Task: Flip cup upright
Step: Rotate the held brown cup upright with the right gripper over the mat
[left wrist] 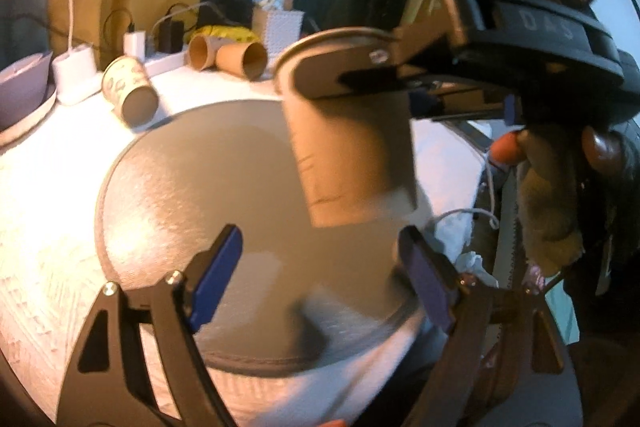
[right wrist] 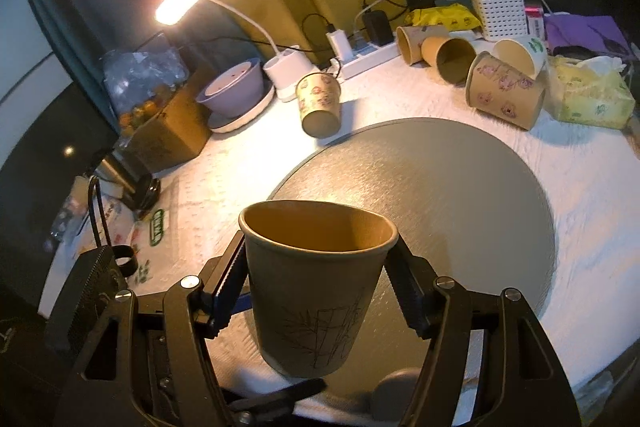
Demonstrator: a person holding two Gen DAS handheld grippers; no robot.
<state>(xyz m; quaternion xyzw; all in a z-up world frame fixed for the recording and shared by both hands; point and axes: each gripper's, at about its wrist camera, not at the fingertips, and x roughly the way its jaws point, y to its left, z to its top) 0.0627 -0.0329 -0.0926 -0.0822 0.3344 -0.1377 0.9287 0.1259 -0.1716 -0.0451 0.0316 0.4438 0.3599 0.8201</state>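
**Cup held mouth-up above the mat — the set-down is where it could go wrong**

Your right gripper (right wrist: 320, 267) is pinching the brown paper cup (right wrist: 316, 291) just under its rim, mouth up and tilted slightly. The cup hangs between the fingers, above the near edge of the grey round mat (right wrist: 460, 187).

Risks, as I judge them:
- The rim already looks squeezed out of round; more pressure could crease the paper wall.
- If you release while it leans, it may tip or roll off the mat.
- Your left gripper (left wrist: 320, 267) sits spread and empty just below and beside the cup's base; a careless move could knock it.

Readable writing: "DAS" on the right gripper's black body in the left view. The cup carries a bamboo-like line drawing, no legible text. A green label left of your right gripper is too blurred to read.
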